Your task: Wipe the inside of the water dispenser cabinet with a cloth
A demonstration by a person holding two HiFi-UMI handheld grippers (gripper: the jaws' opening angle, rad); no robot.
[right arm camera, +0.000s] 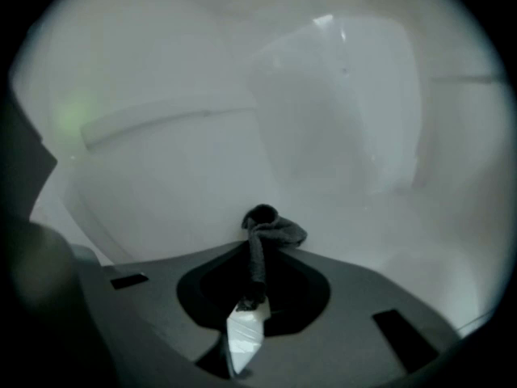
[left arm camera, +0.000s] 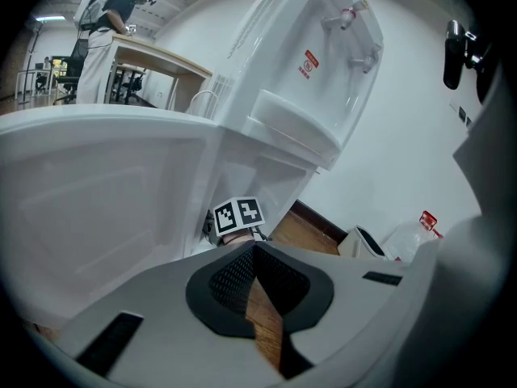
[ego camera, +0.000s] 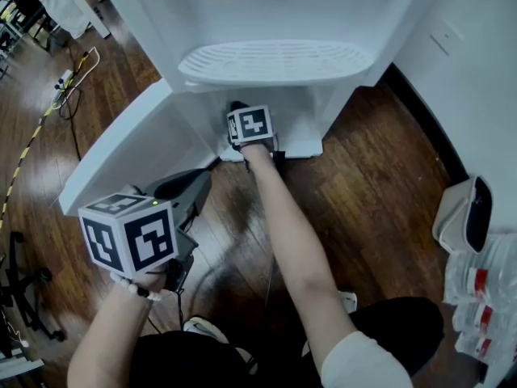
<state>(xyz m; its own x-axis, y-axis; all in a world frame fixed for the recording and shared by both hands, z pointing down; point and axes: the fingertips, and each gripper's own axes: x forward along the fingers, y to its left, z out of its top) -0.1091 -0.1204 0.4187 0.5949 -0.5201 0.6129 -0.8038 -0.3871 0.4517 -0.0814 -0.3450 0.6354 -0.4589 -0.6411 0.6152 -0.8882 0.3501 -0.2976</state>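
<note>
The white water dispenser [ego camera: 275,23] stands on the wooden floor, with its lower cabinet door [ego camera: 129,148] swung open to the left. My right gripper reaches into the cabinet under the drip tray [ego camera: 275,61]. Only its marker cube [ego camera: 250,125] shows in the head view; the fingertips are hidden. In the right gripper view, the right gripper [right arm camera: 258,253] is shut on a dark cloth [right arm camera: 273,231], whose bunched end rests against the white inner wall [right arm camera: 242,160]. My left gripper [ego camera: 192,188] hangs outside by the open door, its jaws [left arm camera: 254,249] shut with nothing between them.
A power strip and cables [ego camera: 65,83] lie on the floor at far left, near a chair base [ego camera: 24,297]. A white bin [ego camera: 464,212] and red-labelled bottles [ego camera: 481,297] stand by the wall at right. A person [left arm camera: 105,23] works at a far table.
</note>
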